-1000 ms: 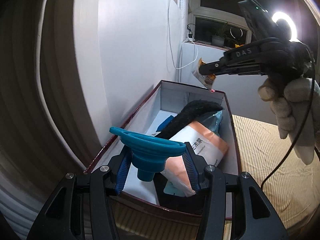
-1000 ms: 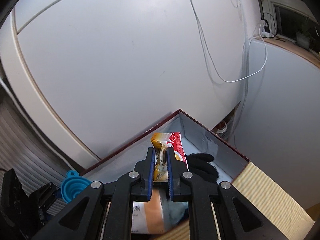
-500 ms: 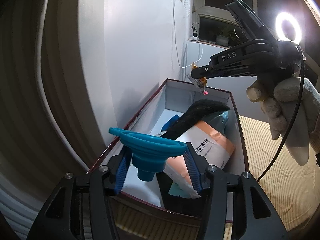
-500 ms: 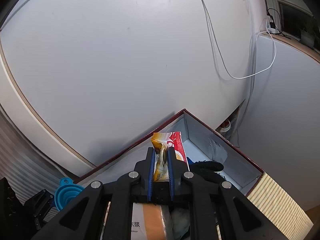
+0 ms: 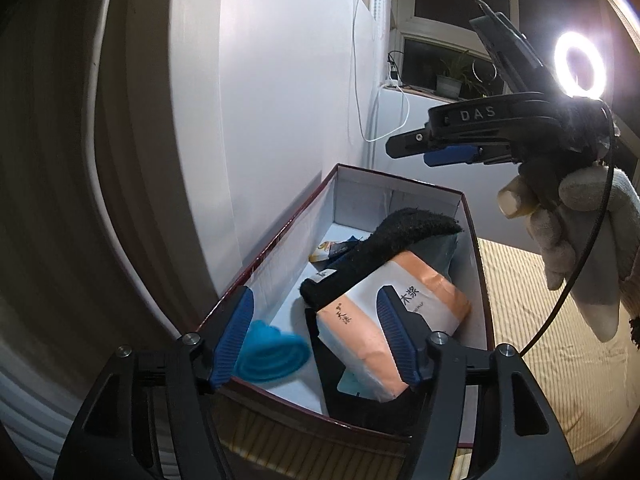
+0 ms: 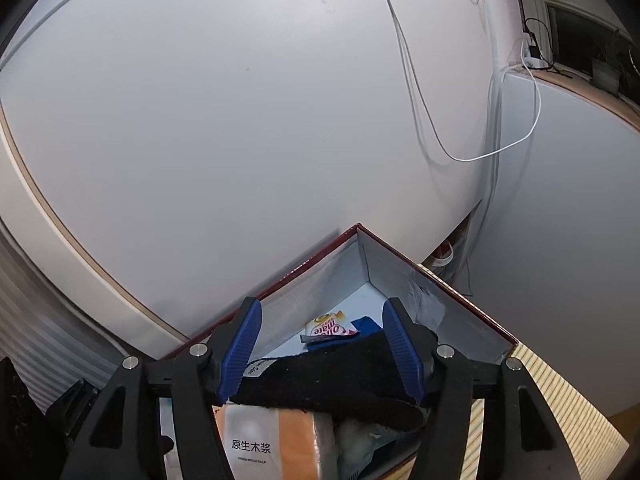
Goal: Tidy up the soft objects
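Both claws have just been opening. Left claw (image 5: 314,334) open, blue funnel (image 5: 272,354) loose in box (image 5: 472,240). Right claw (image 6: 320,348) open, empty; sachet (image 6: 329,327) on box floor.

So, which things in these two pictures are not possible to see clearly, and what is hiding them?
- Blue funnel, left wrist view: motion-blurred, and partly behind the left gripper finger.
- Tissue pack, right wrist view: top covered by the black cloth, bottom cut by the frame edge.
- Small sachet, both views: partly under the cloth, print too small to read fully.
- Box floor: mostly covered by the contents.
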A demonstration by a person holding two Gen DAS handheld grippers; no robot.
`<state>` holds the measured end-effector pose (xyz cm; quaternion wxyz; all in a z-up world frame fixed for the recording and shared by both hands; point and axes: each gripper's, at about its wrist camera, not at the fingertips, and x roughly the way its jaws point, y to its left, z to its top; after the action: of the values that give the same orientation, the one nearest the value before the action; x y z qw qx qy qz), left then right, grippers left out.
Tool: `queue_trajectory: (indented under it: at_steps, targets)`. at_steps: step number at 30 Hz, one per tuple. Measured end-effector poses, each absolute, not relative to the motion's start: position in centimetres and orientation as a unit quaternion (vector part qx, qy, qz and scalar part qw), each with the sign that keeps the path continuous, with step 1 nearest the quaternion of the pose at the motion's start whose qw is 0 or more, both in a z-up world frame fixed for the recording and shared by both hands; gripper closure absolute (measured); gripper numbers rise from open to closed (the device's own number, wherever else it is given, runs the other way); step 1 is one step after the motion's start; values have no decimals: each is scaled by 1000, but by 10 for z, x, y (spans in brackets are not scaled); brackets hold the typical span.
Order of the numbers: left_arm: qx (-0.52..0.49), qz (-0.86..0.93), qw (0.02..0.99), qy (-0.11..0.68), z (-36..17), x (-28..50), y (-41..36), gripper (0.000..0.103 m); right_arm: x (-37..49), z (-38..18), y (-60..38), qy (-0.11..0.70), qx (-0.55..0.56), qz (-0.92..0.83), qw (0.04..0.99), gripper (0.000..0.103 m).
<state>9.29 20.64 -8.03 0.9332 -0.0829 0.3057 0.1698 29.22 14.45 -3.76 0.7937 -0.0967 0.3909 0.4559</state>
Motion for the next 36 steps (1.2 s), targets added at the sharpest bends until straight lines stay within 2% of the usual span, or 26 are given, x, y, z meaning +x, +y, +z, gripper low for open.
queue_trajectory:
  at_steps: [19,21,29,32,36]
  targets:
    - [-104,149,942,283,-59,58,192,39,250,-18,69,363,-105,435,817,40]
    - [-106,149,943,279,-56,47,189,39,238,-16,52,359,-100,431,821,35]
    - [-120,150,943,271,-50,12,182,39,197,-16,-7,341,-100,410,840,30]
    - [-126,148,944,267,-48,3,179,32,183,-19,-27,337,-99,400,846,27]
    - [-121,146,947,259,-44,-8,171,32,159,-23,-53,322,-104,383,860,26]
